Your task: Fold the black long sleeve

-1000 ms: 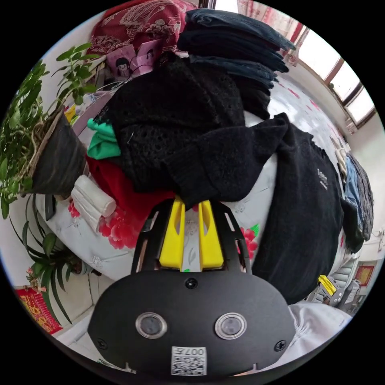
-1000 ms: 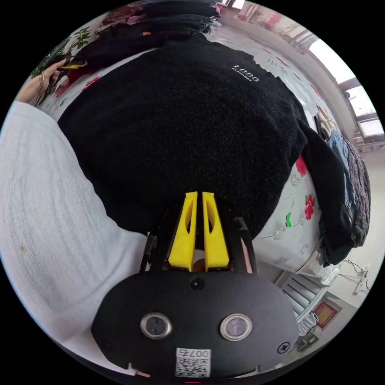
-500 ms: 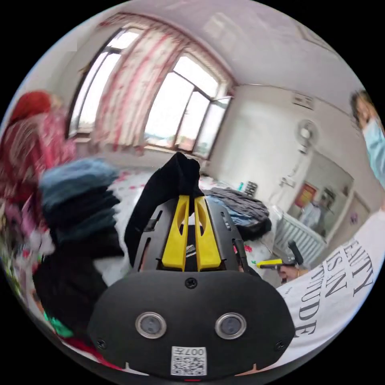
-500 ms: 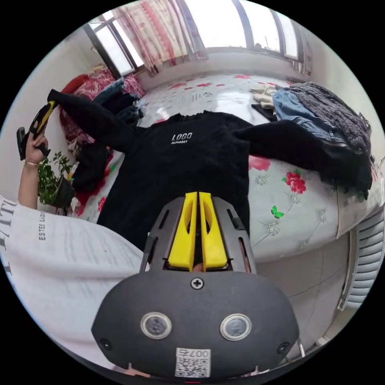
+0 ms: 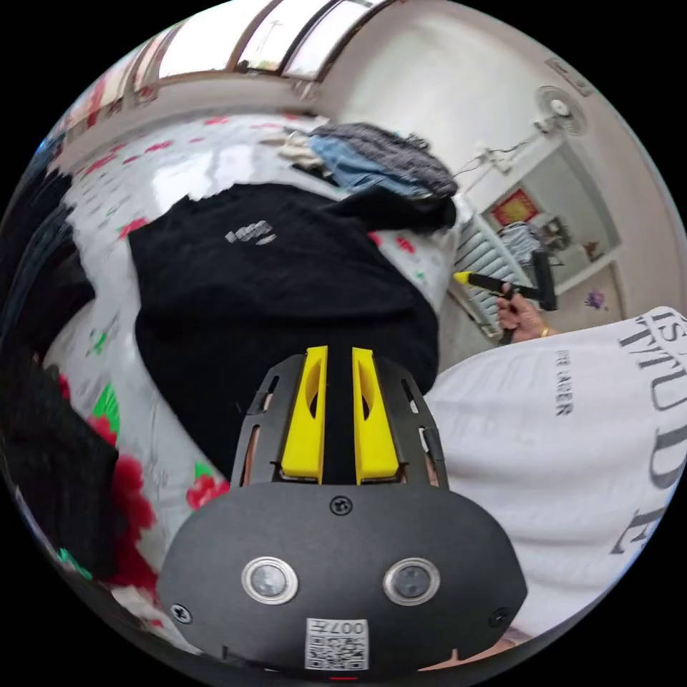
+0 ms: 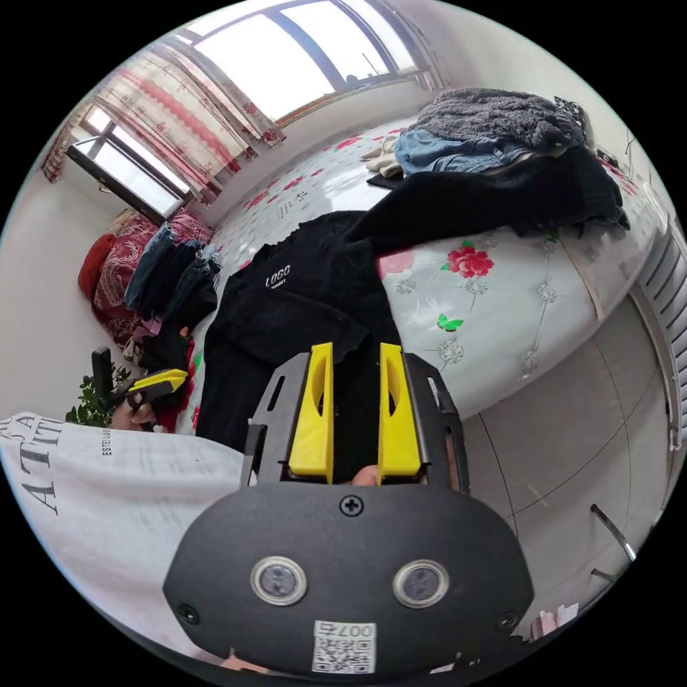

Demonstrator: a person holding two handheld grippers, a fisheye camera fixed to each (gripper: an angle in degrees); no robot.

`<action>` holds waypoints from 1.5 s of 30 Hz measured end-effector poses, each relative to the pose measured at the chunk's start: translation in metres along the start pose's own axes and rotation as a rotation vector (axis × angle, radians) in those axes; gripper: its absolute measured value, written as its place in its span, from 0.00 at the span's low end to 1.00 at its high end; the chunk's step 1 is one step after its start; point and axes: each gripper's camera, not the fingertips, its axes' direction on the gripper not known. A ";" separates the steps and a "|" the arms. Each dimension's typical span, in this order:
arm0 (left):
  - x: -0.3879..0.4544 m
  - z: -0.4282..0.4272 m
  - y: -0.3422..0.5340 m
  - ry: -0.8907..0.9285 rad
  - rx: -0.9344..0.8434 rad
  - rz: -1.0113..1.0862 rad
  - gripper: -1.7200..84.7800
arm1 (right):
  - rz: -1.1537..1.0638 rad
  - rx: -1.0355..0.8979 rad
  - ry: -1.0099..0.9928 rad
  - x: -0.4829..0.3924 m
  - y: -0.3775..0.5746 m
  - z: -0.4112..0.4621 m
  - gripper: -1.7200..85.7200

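Black long sleeve [image 6: 300, 300] w/ white chest print, flat on floral bed, one sleeve folded across body.

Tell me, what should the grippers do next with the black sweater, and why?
Probably reach the right gripper, whose jaws stand apart and empty, toward the sleeve stretched across the bed and bring it over the black sweater. The other sleeve already seems folded in.

A bedroom in a home is showing here. A bed [image 6: 501, 300] with a flowered white cover is stretching ahead of the tool, folded clothes [image 6: 494, 129] are piling up at its far edge, patterned curtains [image 6: 172, 122] are hanging at wide windows [image 6: 286, 57] beyond, and a radiator [image 5: 486, 250] is standing against the wall.
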 end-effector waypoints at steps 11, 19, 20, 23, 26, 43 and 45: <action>-0.028 0.052 0.030 -0.274 -0.222 -0.310 0.08 | -0.151 -0.089 -0.112 -0.020 -0.095 0.041 0.12; -0.008 0.082 0.020 -0.372 -0.274 -0.279 0.07 | 0.297 0.143 0.010 0.140 -0.184 -0.030 0.11; -0.010 0.082 0.016 -0.362 -0.277 -0.293 0.07 | 0.369 0.170 0.005 0.165 -0.194 -0.037 0.11; -0.016 0.082 0.007 -0.344 -0.288 -0.333 0.07 | 0.499 0.228 -0.051 0.218 -0.215 -0.046 0.11; -0.020 0.083 -0.001 -0.343 -0.291 -0.387 0.08 | 0.584 0.293 -0.078 0.255 -0.234 -0.053 0.11; 0.001 0.105 -0.032 -0.565 -0.289 -0.537 0.05 | -0.373 0.514 -0.171 -0.023 -0.209 -0.084 0.03; 0.002 0.107 -0.035 -0.591 -0.288 -0.566 0.05 | -0.602 0.488 -0.260 -0.094 -0.157 -0.067 0.04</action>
